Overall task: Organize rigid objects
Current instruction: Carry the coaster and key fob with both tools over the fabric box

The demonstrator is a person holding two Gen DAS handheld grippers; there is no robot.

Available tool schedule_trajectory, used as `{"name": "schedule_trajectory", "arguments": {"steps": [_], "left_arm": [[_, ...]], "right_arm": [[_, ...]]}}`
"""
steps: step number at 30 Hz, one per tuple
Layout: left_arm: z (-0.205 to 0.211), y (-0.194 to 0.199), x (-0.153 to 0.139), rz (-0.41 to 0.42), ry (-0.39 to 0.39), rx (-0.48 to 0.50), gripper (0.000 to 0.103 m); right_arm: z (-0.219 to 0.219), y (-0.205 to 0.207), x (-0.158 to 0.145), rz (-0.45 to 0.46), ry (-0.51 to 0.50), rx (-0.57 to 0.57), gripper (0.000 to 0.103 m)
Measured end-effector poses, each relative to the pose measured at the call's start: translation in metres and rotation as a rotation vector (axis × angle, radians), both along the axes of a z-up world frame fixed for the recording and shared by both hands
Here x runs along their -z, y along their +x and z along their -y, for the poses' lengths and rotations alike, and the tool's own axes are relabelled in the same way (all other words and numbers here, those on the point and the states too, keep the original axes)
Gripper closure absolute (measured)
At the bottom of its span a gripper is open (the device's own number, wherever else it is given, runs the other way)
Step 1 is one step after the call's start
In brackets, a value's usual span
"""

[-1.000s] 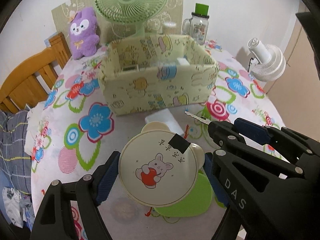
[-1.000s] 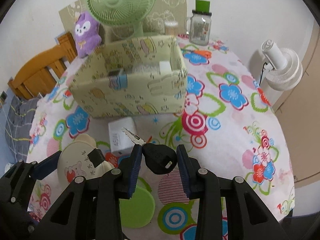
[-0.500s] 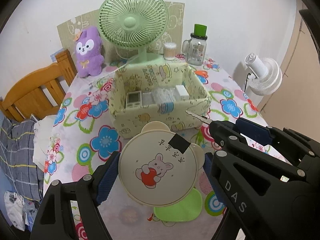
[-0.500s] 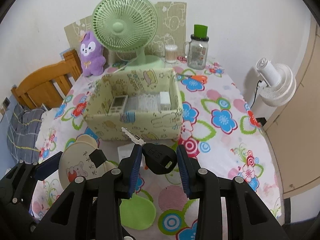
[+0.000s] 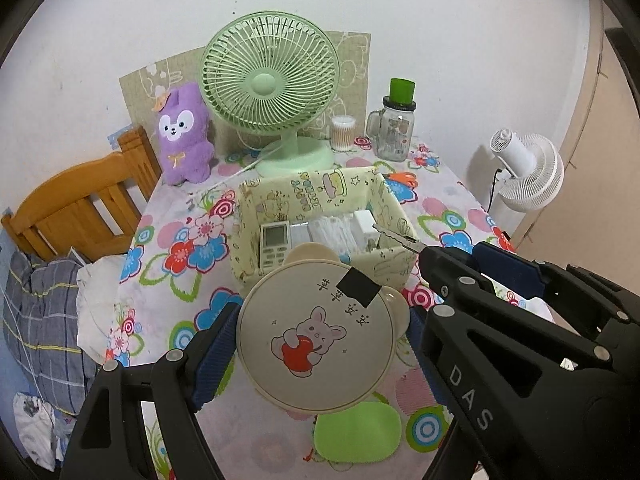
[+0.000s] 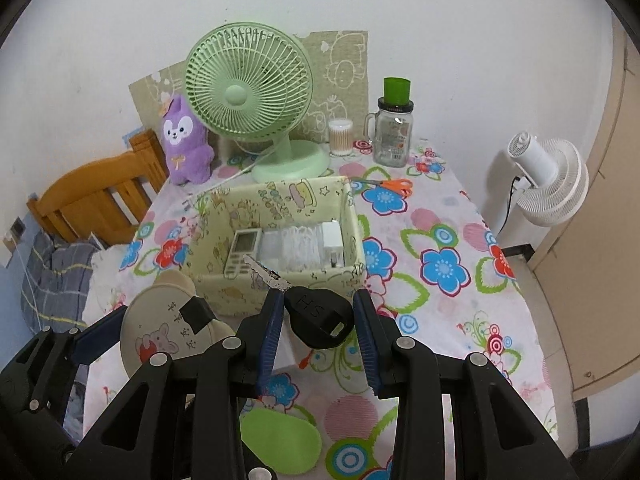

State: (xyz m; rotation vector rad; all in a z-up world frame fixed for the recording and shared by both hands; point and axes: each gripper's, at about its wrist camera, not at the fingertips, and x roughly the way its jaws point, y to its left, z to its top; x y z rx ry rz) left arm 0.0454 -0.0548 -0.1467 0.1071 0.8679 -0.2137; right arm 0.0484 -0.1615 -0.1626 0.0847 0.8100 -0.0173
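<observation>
My left gripper (image 5: pixel 320 332) is shut on a round cream mirror (image 5: pixel 316 332) with a bunny picture, held above the table in front of the yellow storage box (image 5: pixel 320 200). My right gripper (image 6: pixel 318 320) is shut on a black-headed key (image 6: pixel 316 312), its metal blade pointing at the box (image 6: pixel 276 284). The box holds a white remote (image 6: pixel 242 250), a clear packet and a white charger (image 6: pixel 332 236). The mirror also shows at the left of the right wrist view (image 6: pixel 160 328).
A green desk fan (image 5: pixel 268 80), a purple plush (image 5: pixel 184 132), a glass jar (image 5: pixel 396 128) and orange scissors (image 6: pixel 388 186) stand behind the box. A green coaster (image 5: pixel 356 432) lies near the front. A wooden chair (image 5: pixel 80 208) is left, a white fan (image 5: pixel 524 172) right.
Both grippers have risen and pulled back from the box with their objects still held. The box now looks smaller and its contents show from above.
</observation>
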Motion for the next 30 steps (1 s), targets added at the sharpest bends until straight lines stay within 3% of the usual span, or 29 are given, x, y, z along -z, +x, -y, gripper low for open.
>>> {"name": "schedule_trajectory", "arguments": {"steps": [19,30], "left_arm": [[0.004,0.038,-0.001,0.003,-0.002,-0.006,0.019],[0.005,0.069,0.017,-0.02,-0.006,-0.026,0.019]], "right_arm": [[0.004,0.039,-0.001,-0.006,-0.008,0.005,0.064],[0.004,0.073,0.014,-0.039,-0.022,-0.008,0.064]]}}
